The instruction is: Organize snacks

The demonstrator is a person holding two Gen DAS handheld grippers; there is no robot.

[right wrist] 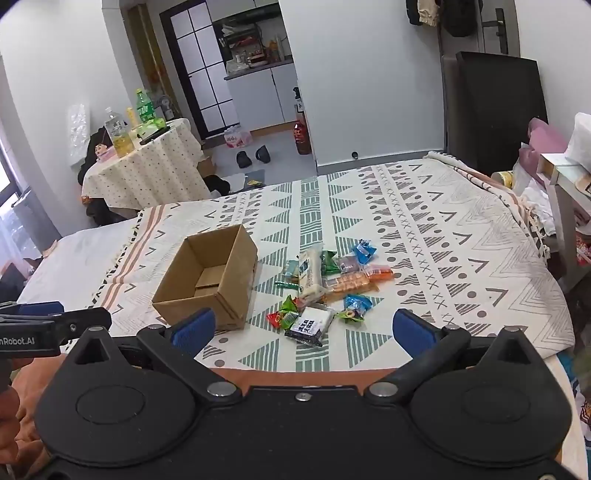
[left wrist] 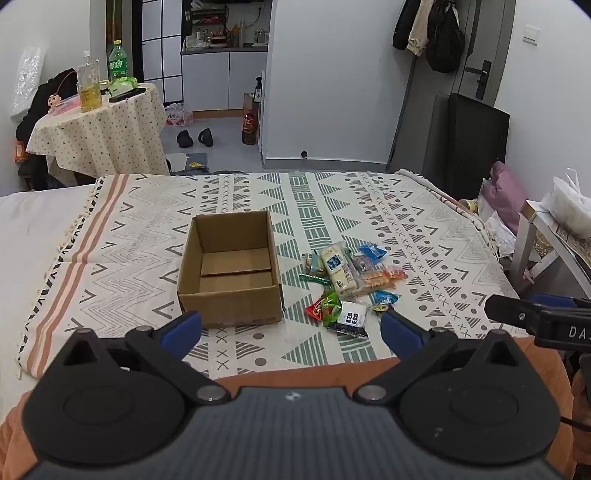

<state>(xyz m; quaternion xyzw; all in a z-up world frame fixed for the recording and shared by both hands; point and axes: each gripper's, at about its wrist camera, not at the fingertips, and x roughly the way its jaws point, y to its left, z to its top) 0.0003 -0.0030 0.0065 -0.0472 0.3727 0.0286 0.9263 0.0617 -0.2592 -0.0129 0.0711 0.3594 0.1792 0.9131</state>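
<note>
On the patterned bedspread (left wrist: 369, 206), the open brown cardboard box (left wrist: 231, 269) sat empty; every wrapped snack (right wrist: 325, 284) lay beside it, both tools (left wrist: 291, 325) (right wrist: 303, 332) spread wide, holding nothing.

Right tongs (left wrist: 532, 317) cut by frame edge — snack pile (left wrist: 347, 284) labels unreadable.

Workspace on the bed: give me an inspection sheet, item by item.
Surface: patterned blanket spread over the bed.
Job's things: open cardboard box, nothing visible inside; snack packets heaped on the blanket to its right.
Clutter: nothing seen on the blanket besides these.
Grippers: left tongs open, holding nothing; right tongs open, holding nothing; both short of the snacks.
Cables: nothing seen.
Surroundings: round side table with bottles, shoes on the floor, coats hanging.
</note>
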